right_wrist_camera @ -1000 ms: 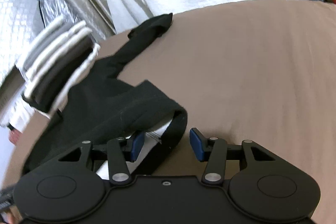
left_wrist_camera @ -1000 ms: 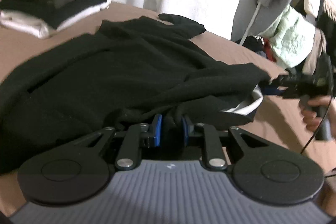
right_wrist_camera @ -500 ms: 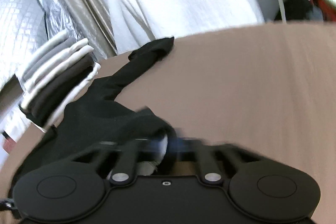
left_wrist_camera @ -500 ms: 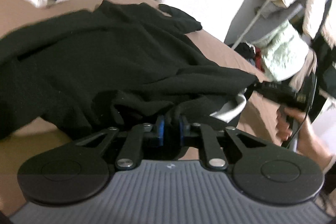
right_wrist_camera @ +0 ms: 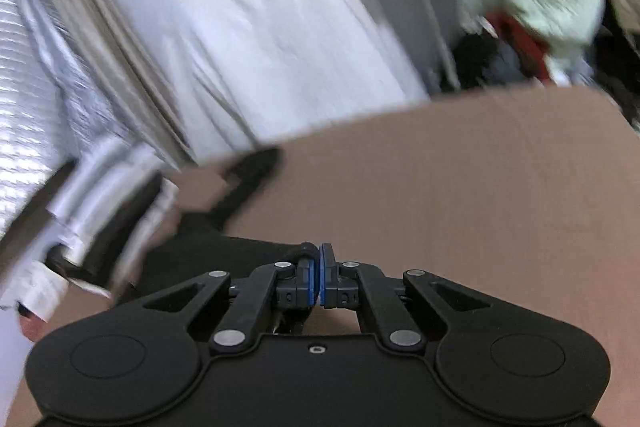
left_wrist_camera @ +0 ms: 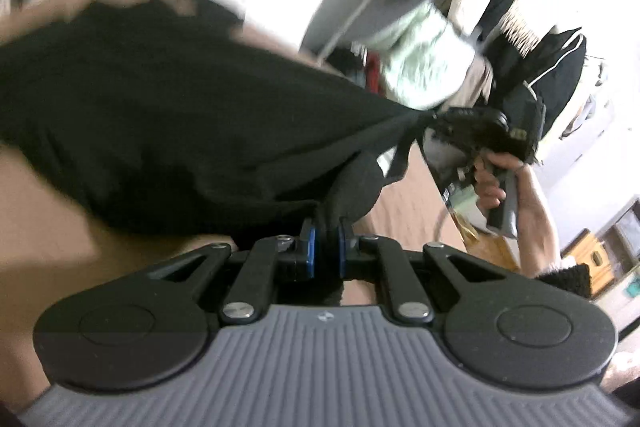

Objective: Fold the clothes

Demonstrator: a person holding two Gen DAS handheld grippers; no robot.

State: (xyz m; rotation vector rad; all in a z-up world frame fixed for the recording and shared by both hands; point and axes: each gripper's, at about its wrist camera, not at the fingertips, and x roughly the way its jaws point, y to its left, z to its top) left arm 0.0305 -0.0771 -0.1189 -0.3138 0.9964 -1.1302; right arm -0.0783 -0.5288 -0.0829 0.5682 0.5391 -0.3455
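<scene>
Fig. | Your left gripper (left_wrist_camera: 325,241) was clamped on black garment (left_wrist_camera: 168,115) edge, lifted above bed (right_wrist_camera: 460,195) | right gripper (right_wrist_camera: 319,277) had pinched shut on another edge | Risk, est.: thin bite + fast pull → fabric slips, fold skews.

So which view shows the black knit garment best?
The left wrist view: the black knit garment stretches between the left gripper and right gripper, both shut on it. The right wrist view shows only a blurred strip.
</scene>
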